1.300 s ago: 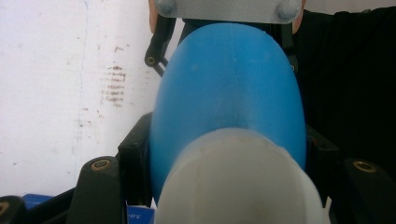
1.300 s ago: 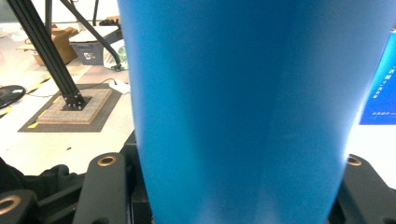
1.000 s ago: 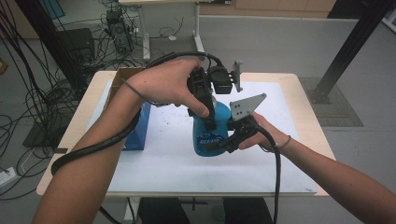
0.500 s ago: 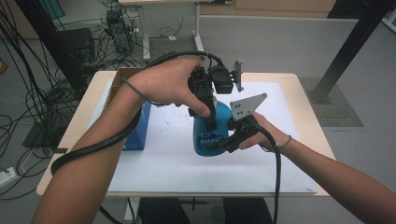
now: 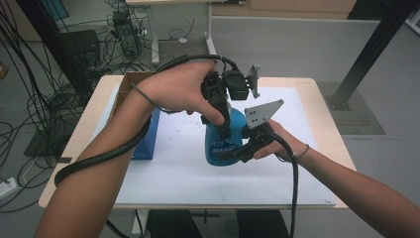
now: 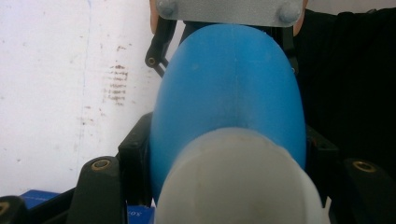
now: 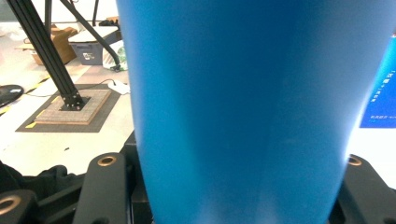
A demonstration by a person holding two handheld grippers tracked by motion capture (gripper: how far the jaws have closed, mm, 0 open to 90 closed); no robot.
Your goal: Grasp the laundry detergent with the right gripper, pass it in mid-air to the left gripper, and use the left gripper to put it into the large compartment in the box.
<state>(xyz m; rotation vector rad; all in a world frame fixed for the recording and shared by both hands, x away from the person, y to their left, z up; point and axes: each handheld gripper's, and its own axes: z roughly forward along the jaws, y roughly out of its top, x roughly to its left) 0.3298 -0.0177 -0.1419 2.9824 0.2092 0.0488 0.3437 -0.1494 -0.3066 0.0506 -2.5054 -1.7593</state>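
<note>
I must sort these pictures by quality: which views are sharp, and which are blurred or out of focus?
High view: evenly lit, fairly sharp, the blue bottle reads clearly. Left gripper view: its white cap is soft, too near the lens. Right gripper view: the bottle body is a smooth blur, while the floor mat behind is sharper.

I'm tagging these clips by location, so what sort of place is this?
Probably a lab or workshop: a small table on grey floor, tangled cables with electronics behind it, and a black metal frame post.
</note>
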